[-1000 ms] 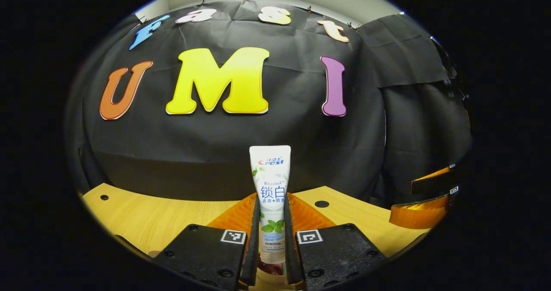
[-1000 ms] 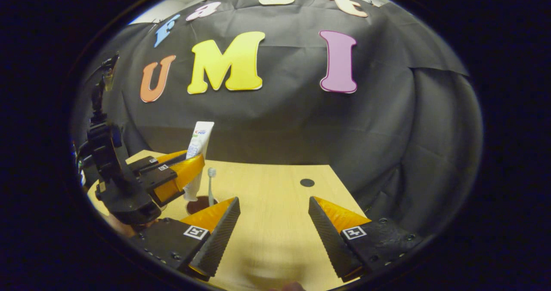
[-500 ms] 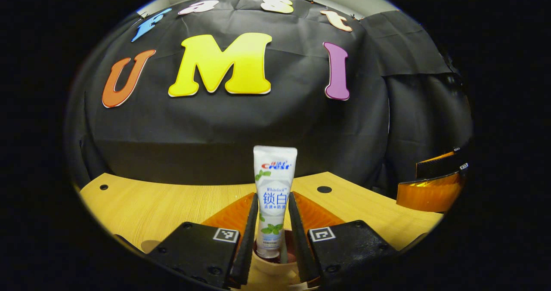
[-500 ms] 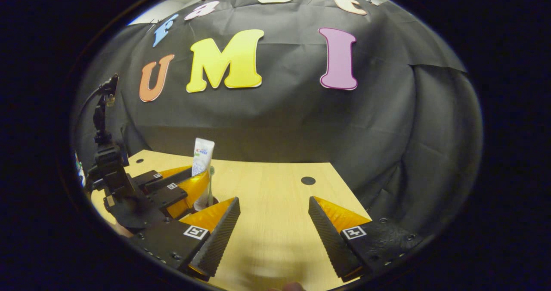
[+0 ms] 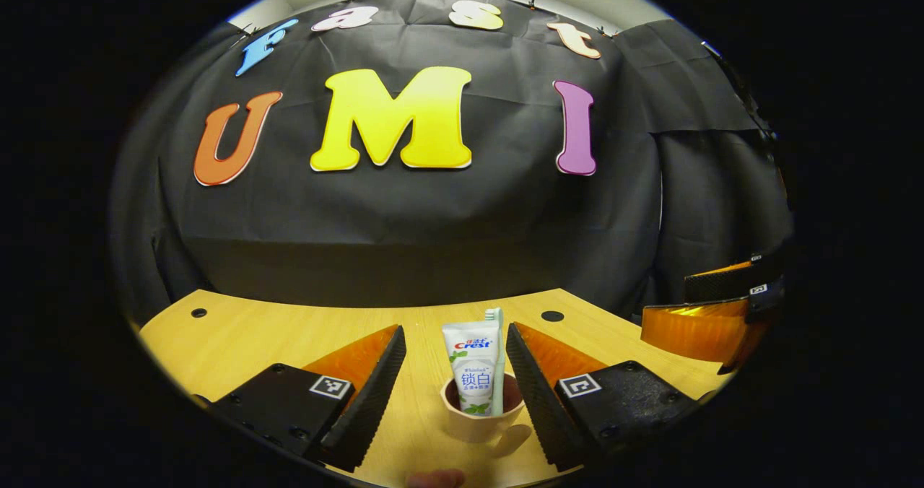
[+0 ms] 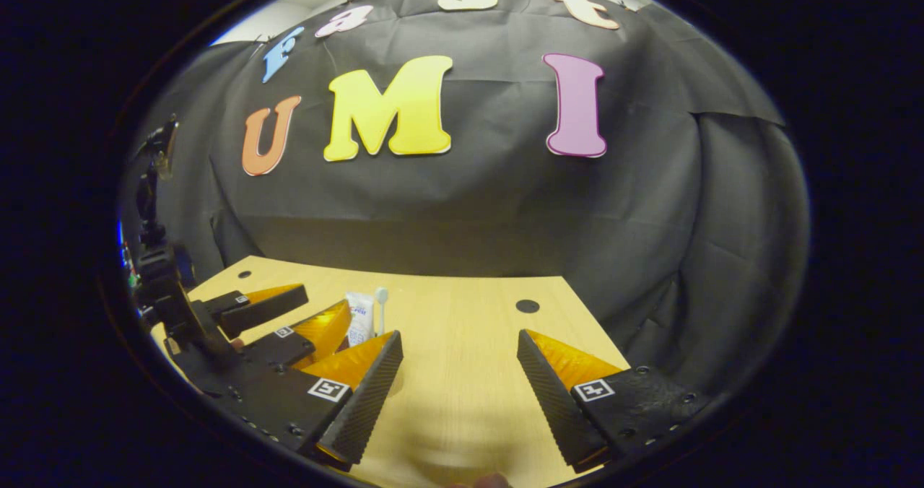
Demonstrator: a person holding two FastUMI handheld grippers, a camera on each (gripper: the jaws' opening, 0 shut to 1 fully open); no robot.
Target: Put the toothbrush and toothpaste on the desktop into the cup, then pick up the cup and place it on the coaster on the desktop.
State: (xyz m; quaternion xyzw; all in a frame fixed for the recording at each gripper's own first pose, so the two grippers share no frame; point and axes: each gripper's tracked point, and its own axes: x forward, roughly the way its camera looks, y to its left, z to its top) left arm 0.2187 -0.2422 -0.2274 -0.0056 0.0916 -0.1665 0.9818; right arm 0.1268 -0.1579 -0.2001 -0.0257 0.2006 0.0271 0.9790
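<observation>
Fingers spread on both grippers

Left gripper (image 5: 451, 372) fingers stand wide apart, holding nothing, flanking the small pink ceramic cup (image 5: 479, 417) without touching it. The white toothpaste tube (image 5: 474, 376) and pale toothbrush (image 5: 496, 362) stand upright inside that cup on the light wooden surface (image 5: 253, 336). Right gripper (image 6: 460, 376) fingers are likewise apart over bare wood, beside the left gripper, with open surface ahead to the black cloth wall (image 6: 505, 206).

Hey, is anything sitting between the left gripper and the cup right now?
Nothing visible. The small pinkish cup, holding the white toothpaste tube and toothbrush, stands on the wooden desktop straight ahead of the open left gripper, between its spread fingers.
</observation>
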